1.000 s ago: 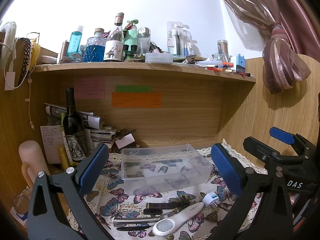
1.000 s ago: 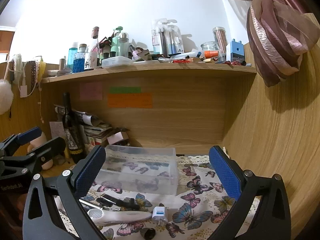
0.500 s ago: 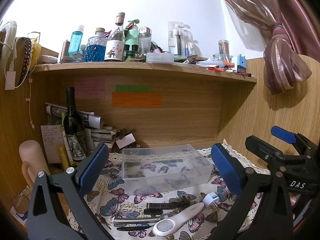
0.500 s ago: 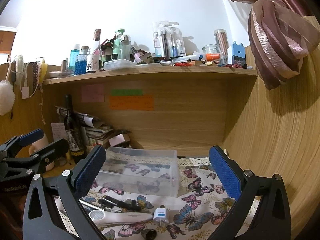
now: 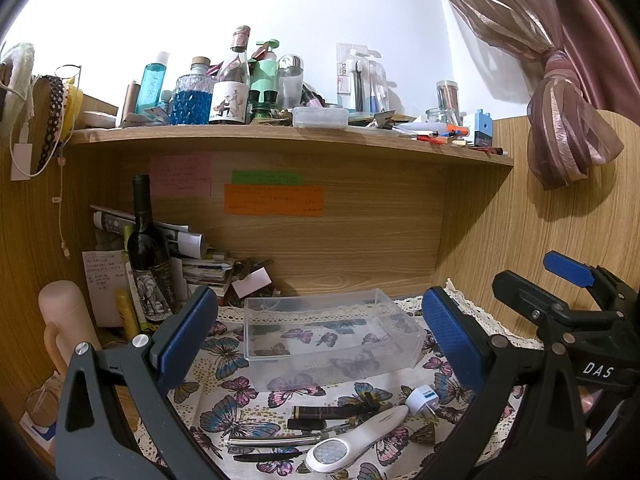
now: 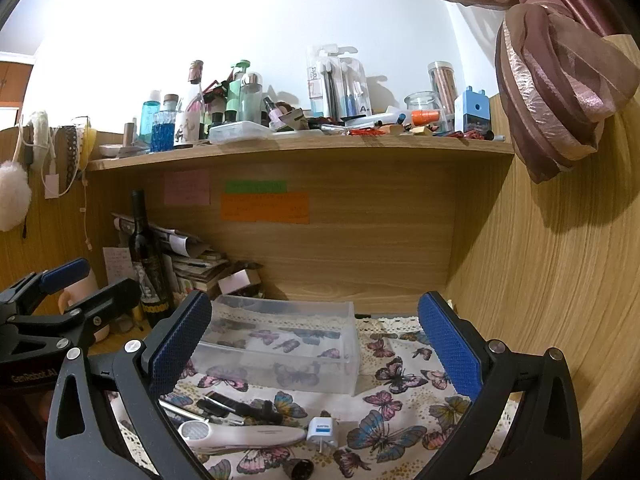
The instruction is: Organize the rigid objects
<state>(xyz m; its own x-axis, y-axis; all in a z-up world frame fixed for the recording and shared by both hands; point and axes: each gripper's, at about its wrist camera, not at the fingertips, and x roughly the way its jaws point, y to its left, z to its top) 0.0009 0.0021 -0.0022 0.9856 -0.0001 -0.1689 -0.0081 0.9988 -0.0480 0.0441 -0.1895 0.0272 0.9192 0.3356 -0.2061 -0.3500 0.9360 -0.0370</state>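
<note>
grippers both hang above the desk (image 5: 404, 386) with nothing between their fingers: your left gripper (image 5: 320, 336) has its blue pads spread wide, and your right gripper (image 6: 316, 344) is spread just as wide. between them, toward the back panel, sits the clear plastic bin (image 5: 332, 340), resting on the butterfly-print cloth (image 6: 400, 396). nearer you on that cloth lie the loose items: a white handheld device with a round mesh head (image 5: 352, 436), a white plug adapter (image 5: 422, 398) just beside its handle end, a dark tube (image 5: 324, 412), a metal rod (image 5: 276, 441) and a black pen (image 5: 268, 457). a wine bottle (image 5: 150, 256) stands upright at the left, against stacked papers (image 5: 200, 264)
</note>
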